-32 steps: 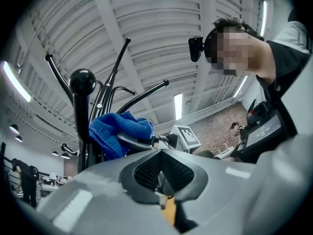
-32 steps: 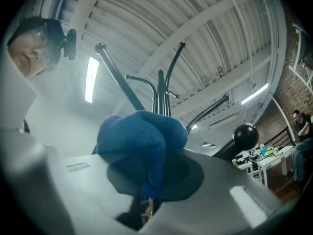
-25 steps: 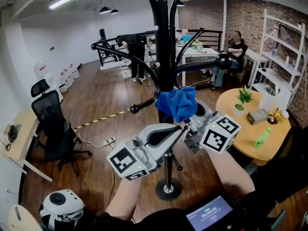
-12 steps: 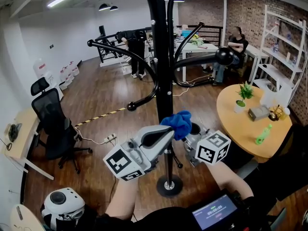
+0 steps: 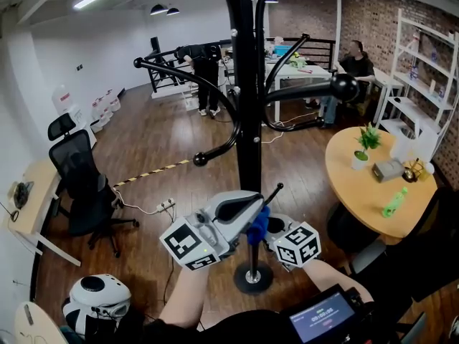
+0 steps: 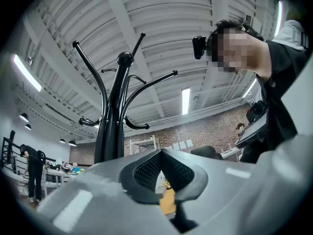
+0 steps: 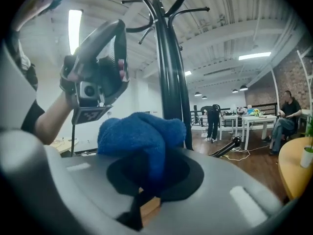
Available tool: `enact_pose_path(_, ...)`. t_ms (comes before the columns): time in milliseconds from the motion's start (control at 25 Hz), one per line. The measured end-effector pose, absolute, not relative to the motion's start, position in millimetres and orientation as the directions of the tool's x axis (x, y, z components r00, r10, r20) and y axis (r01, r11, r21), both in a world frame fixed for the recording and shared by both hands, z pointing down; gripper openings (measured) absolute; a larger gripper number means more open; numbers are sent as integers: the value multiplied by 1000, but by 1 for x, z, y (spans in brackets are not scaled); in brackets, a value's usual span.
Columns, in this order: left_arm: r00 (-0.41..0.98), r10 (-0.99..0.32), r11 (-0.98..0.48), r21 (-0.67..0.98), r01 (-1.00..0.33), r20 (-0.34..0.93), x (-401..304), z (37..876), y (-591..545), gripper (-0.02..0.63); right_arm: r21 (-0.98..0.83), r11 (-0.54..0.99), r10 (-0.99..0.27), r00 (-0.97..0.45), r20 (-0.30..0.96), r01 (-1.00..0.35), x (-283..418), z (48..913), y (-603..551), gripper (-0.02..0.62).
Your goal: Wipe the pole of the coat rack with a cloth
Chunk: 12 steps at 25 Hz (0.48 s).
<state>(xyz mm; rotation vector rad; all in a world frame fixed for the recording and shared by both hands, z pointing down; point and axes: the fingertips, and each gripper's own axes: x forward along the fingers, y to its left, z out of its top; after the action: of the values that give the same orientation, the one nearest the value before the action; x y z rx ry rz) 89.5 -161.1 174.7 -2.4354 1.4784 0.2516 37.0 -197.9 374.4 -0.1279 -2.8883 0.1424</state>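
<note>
Cloth [image 5: 258,224] and right gripper [image 5: 262,228] sit lower on the pole [image 5: 249,135] than 0.5 s ago, now well under the hook arms [image 5: 215,99] and nearer the round base [image 5: 252,279]. Left gripper [image 5: 251,203] has hardly shifted.

Head view: cloth is bunched vs. the pole's near side, touching it. Pole stands upright, long axis vertical, from the base on the wood floor [image 5: 158,149] up past the top edge. L gripper lies just left of the pole, nose aimed up-right, right beside the cloth.

Left gripper view: jaws clenched together, ribbed pads [image 6: 146,168] meeting, nothing between them. Pole rises at left, leaning a bit right, up to a knob [image 6: 125,58] w/ hooks curving off both sides.

Right gripper view: jaws are clamped on the blue cloth, which is pinched low w/ the rest bulging over them. Pole runs up just behind the cloth on its right. L gripper shows at upper left, held by a hand [image 7: 67,84].
</note>
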Motion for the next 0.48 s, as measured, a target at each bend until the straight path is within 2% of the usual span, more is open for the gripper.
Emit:
enact_pose_path(200,451,-844,-425,-151,-892,-290,86,174,-161,3,-107,991,102,-978,182,84,37,351,-200,51)
enact_pose_path(480,435,-858,-387,-213,-897,-272,76,142,-158,3,-69,991,106,-991,-87,112,45,203,-212,51)
